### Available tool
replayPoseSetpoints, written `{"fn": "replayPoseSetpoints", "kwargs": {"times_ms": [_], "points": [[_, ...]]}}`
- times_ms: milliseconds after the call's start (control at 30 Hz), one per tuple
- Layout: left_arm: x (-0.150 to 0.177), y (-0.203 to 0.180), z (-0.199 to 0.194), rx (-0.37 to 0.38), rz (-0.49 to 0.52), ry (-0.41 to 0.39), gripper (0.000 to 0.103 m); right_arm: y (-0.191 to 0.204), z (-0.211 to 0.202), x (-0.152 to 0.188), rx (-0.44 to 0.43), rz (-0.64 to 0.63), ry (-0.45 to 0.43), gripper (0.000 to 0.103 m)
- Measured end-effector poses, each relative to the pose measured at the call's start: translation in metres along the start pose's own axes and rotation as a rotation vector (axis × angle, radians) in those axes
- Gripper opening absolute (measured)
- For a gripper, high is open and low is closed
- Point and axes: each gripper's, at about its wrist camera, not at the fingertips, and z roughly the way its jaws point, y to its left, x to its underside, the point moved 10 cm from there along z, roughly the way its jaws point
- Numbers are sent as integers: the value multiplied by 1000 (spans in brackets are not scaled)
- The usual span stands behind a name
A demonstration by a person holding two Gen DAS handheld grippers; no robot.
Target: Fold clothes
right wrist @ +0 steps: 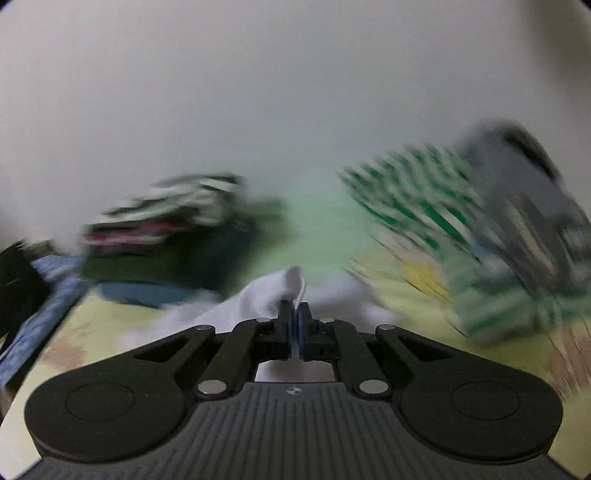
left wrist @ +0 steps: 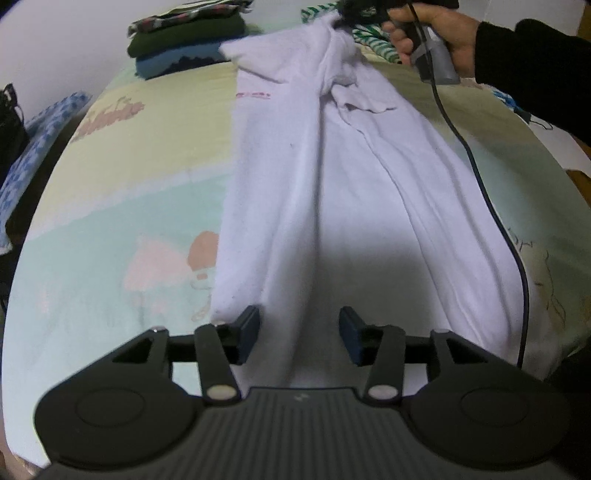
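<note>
1. Lengthwise along the bed (left wrist: 110, 192) lies a white garment (left wrist: 332, 192), running from the near edge to the far end, with long creases down its middle.
2. At the near end, the left gripper (left wrist: 299, 334) hovers just above the garment's hem, its jaws spread wide with white cloth showing between them; nothing is pinched.
3. At the far end, a hand (left wrist: 439, 33) in a dark sleeve holds the right gripper (right wrist: 294, 325), whose jaws are pressed together on a bunched fold of the white garment, lifting it off the bed.
4. A black cable (left wrist: 480, 184) trails across the garment's right side.
5. Folded clothes (left wrist: 184, 44) are stacked at the far left; a green-striped garment (left wrist: 373, 42) lies beyond the right gripper. The right wrist view is blurred.
</note>
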Motion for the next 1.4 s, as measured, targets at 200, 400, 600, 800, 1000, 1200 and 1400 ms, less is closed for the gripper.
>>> {"fn": "replayPoseSetpoints", "kwargs": {"times_ms": [200,400,600,800,1000,1200,1400], "points": [[-1,-1,1,13,24,12,53,-17,-2,17,96,-132,33,19],[-8,5,-7,20,-29,-28,57,-4,-28,28,-23,-71,64,53],[-20,1,-4,16,13,-27,57,0,-13,42,-45,-48,64,56],[-93,7,-1,-21,183,-150,54,-4,9,30,-41,-25,35,56],[-177,28,48,-80,235,-212,52,-9,26,16,-41,-32,26,5],[-236,40,103,-69,219,-204,52,-22,1,-3,-31,-35,-60,5],[-273,46,142,21,114,-172,51,-42,27,6,87,-44,5,4]]}}
